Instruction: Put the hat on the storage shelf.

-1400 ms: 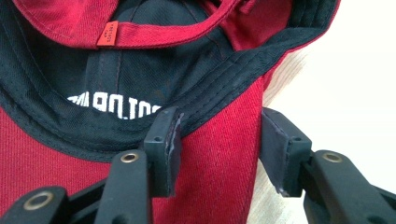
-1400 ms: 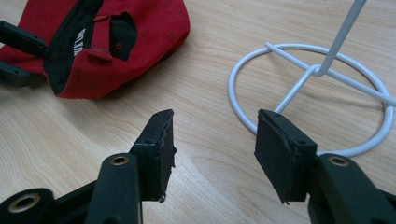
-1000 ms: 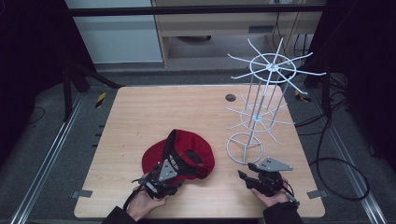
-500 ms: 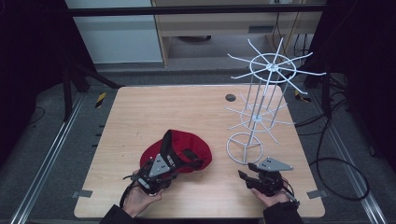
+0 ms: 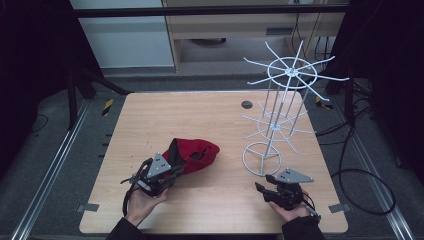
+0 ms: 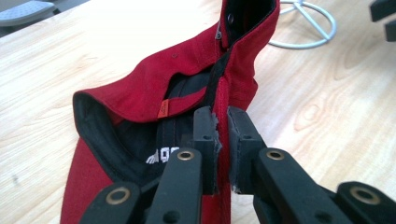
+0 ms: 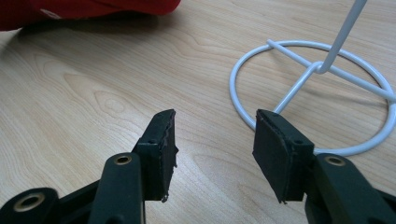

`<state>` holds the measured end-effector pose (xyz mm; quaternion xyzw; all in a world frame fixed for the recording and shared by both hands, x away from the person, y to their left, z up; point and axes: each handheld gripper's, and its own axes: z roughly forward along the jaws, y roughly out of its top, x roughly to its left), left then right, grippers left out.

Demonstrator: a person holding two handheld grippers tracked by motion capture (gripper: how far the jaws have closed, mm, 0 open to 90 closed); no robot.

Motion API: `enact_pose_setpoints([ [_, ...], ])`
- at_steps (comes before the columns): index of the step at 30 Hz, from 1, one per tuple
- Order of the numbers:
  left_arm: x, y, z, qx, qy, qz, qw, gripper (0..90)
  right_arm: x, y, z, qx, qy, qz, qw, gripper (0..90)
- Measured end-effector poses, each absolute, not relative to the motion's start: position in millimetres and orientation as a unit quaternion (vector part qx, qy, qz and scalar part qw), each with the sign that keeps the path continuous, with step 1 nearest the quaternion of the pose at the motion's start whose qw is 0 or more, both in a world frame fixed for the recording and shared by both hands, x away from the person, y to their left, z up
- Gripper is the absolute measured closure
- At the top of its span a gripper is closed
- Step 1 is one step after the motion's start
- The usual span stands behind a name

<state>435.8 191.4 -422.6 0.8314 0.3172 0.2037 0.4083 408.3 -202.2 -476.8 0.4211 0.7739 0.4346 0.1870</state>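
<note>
Light wood tabletop, rounded corners. Small dark round disc lies on it nr the far edge, rt of centre. Grey floor around. Metal rail runs along the left side, w/ a yellow/black striped marker nr the far-left corner. Grey tape patch by the near-left corner. Black cables loop on the floor at right. Wooden cabinet at back.

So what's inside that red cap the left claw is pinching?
The red cap shows a black lining, an orange tag and some white lettering inside. The left gripper pinches its edge and hides part of that lettering. The crown's far interior is folded out of sight.
</note>
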Motion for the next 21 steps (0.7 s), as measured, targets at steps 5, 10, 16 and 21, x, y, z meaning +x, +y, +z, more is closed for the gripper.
enact_pose_setpoints([
  [5, 437, 195, -415, 0.824, 0.319, 0.223, 0.412, 85.7, 408, -202, -477, 0.422, 0.774, 0.434, 0.185, 48.8],
  [10, 439, 204, -403, 0.807, 0.327, 0.201, 0.449, 86.1, 408, -201, -477, 0.419, 0.775, 0.436, 0.182, 48.8],
  [16, 437, 208, -392, 0.788, 0.331, 0.163, 0.493, 86.2, 408, -197, -476, 0.409, 0.778, 0.442, 0.180, 48.8],
  [21, 429, 197, -388, 0.788, 0.316, 0.134, 0.512, 86.1, 407, -192, -474, 0.398, 0.781, 0.447, 0.178, 48.6],
])
